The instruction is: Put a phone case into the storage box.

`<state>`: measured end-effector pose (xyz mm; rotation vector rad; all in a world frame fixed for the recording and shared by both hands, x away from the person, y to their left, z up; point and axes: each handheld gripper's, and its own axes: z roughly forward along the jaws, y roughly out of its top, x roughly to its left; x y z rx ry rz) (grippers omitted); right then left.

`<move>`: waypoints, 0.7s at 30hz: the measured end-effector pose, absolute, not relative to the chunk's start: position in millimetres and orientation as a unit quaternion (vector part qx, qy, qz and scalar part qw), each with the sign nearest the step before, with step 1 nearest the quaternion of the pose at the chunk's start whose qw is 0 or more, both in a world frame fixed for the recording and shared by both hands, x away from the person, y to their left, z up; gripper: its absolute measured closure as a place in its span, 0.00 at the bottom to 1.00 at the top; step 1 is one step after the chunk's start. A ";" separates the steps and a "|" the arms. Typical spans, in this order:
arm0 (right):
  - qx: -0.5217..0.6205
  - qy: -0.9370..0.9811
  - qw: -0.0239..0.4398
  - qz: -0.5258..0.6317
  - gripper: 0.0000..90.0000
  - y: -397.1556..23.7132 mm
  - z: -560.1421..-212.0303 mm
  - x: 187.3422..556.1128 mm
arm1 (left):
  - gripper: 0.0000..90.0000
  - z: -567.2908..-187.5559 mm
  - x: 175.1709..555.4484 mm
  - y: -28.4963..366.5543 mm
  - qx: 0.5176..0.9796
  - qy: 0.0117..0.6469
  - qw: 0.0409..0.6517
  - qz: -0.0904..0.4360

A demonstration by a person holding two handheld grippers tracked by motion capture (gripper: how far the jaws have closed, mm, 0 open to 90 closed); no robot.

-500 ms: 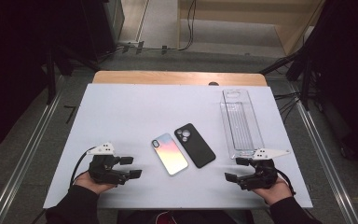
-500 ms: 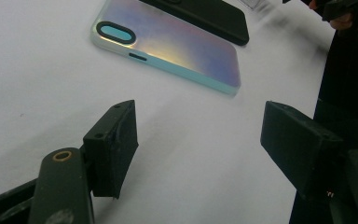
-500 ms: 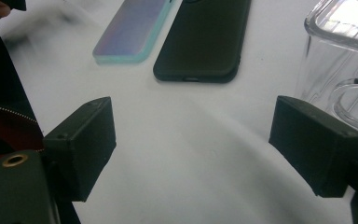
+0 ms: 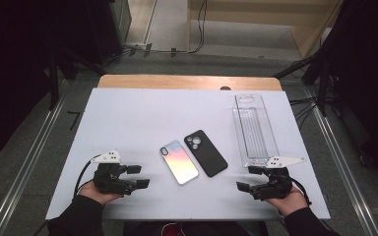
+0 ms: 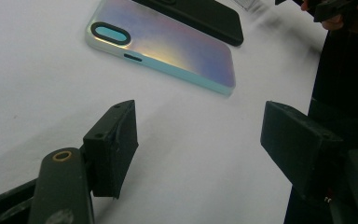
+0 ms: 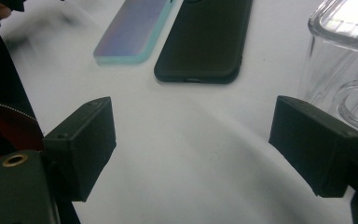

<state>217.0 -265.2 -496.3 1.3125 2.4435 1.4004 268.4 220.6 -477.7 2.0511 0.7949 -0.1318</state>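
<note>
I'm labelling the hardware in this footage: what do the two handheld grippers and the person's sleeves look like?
Both the left gripper and the right gripper are black, each with two blocky rectangular jaws, a pale three-cornered plate on top and a black trailing cable. The person's sleeves are dark.

The right tongs (image 6: 193, 149) stand with their 2 black jaws spread wide over the bare white desk (image 6: 196, 186), nothing between them. Beyond them lie a black phone case (image 6: 205, 42) and, just beside it, an iridescent phone case (image 6: 133, 30). A clear plastic box (image 6: 340, 60) sits near the right-hand jaw.
</note>
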 end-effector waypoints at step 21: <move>0.423 0.786 0.010 0.452 0.14 -264.6 -498.0 218.7 | 0.31 -478.3 269.1 220.5 0.830 0.328 0.448 -0.055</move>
